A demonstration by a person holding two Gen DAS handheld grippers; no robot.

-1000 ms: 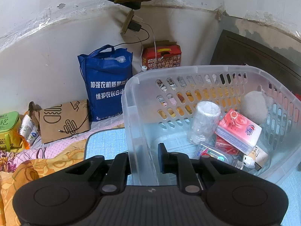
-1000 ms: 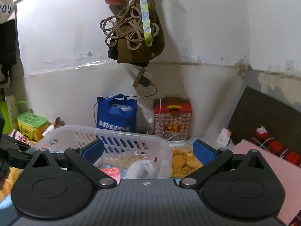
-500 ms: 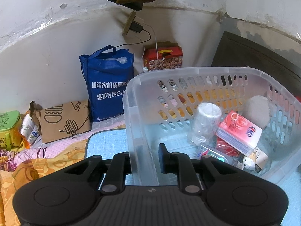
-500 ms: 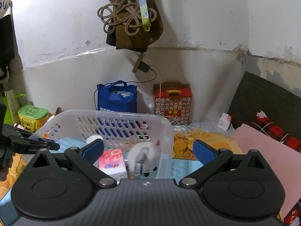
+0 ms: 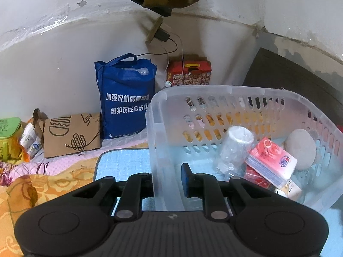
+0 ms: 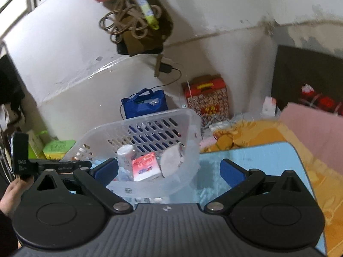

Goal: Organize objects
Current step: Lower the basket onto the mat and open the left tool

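Note:
A clear plastic basket point(image 5: 214, 92) sits on a light blue mat point(image 5: 124, 160). My left gripper point(image 5: 168, 182) is shut on the basket's near wall, one finger inside and one outside. In the basket lie a clear wrapped roll point(image 5: 234, 147), a red tissue pack point(image 5: 272, 160) and a grey round plush point(image 5: 301, 147). In the right wrist view the basket point(image 6: 150, 124) is ahead and left. My right gripper point(image 6: 169, 170) is open and empty, just above the basket's near right corner. The left gripper's body point(image 6: 20, 156) shows at the far left, in a hand.
A blue tote bag point(image 5: 126, 98), a red gift box point(image 5: 188, 72) and a brown paper bag point(image 5: 70, 132) stand against the wall. A green box point(image 5: 8, 132) is at the far left. Orange bedding point(image 6: 257, 135), a pink sheet point(image 6: 317, 132) and a dark headboard point(image 6: 308, 70) lie to the right.
My right gripper has tilted down and moved closer to the basket, which now fills more of its view. My left gripper has stayed clamped on the basket wall.

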